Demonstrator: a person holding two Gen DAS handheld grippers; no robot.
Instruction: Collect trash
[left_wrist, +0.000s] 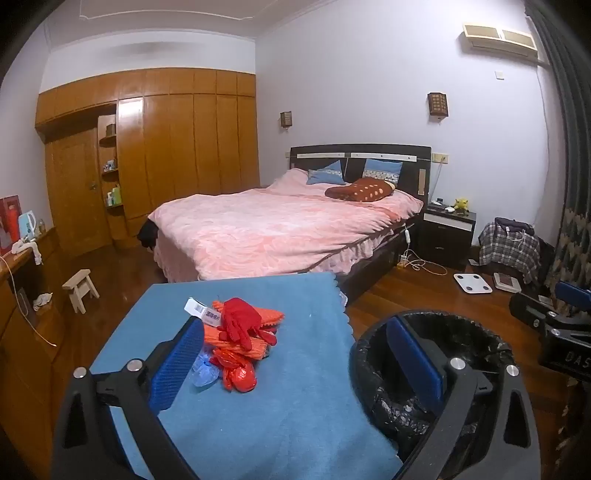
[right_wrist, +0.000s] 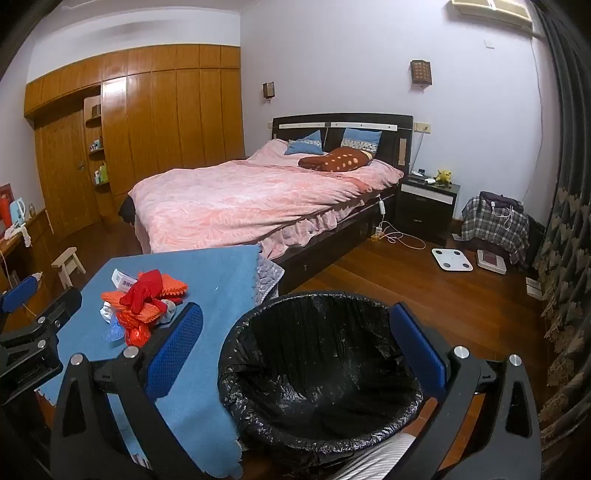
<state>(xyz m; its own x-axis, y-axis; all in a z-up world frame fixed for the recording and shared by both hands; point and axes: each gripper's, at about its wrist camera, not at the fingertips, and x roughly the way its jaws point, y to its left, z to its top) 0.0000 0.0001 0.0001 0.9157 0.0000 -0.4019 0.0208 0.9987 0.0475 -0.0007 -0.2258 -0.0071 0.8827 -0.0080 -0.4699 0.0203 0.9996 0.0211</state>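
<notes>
- My left gripper (left_wrist: 295, 354) stood with its jaws spread wide and nothing between the blue pads; it hung above the blue cloth (left_wrist: 258, 406), angled downward.
- My right gripper (right_wrist: 295, 347) was likewise fully spread and empty, poised over the mouth of the waste bin (right_wrist: 317, 369).
- The bin carried a black plastic liner; I could make out no contents inside it.
- The trash lay in one heap (left_wrist: 236, 339) on the blue cloth, just ahead of the left gripper's left finger and untouched by either tool.
- The heap comprised a red glove (left_wrist: 238, 321) on top, orange knitted pieces (left_wrist: 269, 314) beneath, a crumpled red plastic wrapper (left_wrist: 240, 373), a pale blue plastic scrap (left_wrist: 205, 371) and a white barcoded tag (left_wrist: 197, 308).
- The bin stood just beside the right edge of the cloth-covered surface.
- Beyond lay a bed (left_wrist: 277, 229) with a pink cover, a wooden wardrobe (left_wrist: 166, 147) on the far wall, a small wooden stool (left_wrist: 81, 288) to the left, and a white scale (left_wrist: 472, 283) on the wooden floor.
</notes>
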